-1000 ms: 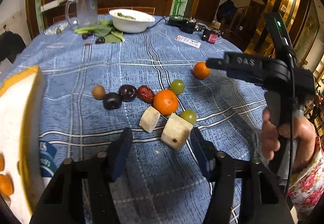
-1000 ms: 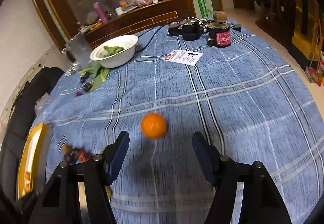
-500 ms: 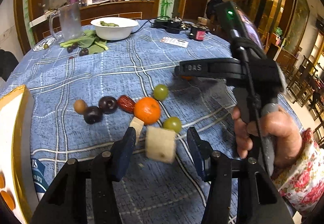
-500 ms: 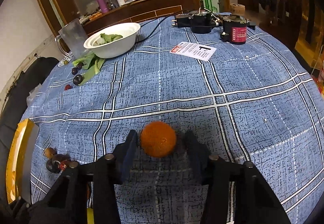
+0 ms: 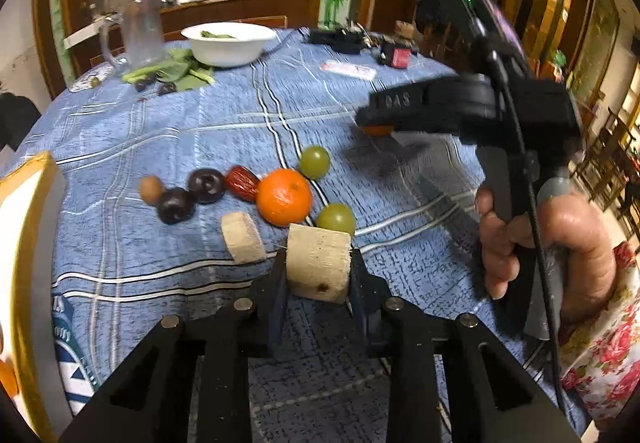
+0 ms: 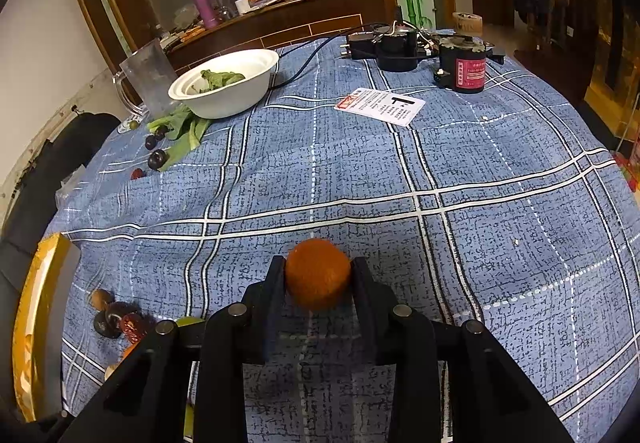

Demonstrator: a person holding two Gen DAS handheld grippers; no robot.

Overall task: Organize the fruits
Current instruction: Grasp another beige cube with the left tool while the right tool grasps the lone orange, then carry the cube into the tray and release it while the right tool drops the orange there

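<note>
Between the left gripper's [image 5: 319,275] pads, pressed on both sides with the jaws closing: a pale cut chunk [image 5: 318,263] low over the blue checked tablecloth [image 5: 200,123]. Just beyond that chunk, touching or nearly so, the large orange [image 5: 284,196], with one green grape [image 5: 336,217] to its right and another green grape [image 5: 315,161] farther back. Left of the chunk and slightly apart, a second pale piece [image 5: 243,237] lying on the cloth. Beyond and left of the chunk, in a curved row from the orange outward: a red date [image 5: 241,183], two dark plums [image 5: 206,185] [image 5: 175,205], and a small brown fruit [image 5: 151,189]. Far left of the chunk, at the table's edge, a yellow-rimmed tray [image 5: 30,203] (contents mostly cut off).

Right of the chunk and well apart, the right gripper [image 6: 318,279] in a person's hand [image 5: 548,247], jaws closing with a small orange [image 6: 318,273] between its pads and both pads against the peel. Whether that orange rests on the cloth or hangs just above: cannot tell.

Far beyond the chunk, near the table's back edge: a white bowl [image 5: 228,43] with greens, a clear jug [image 5: 140,33] to its left, loose leaves [image 5: 176,69] in front, a printed card [image 6: 380,106] and dark electrical gear [image 6: 460,69] off to the right.
</note>
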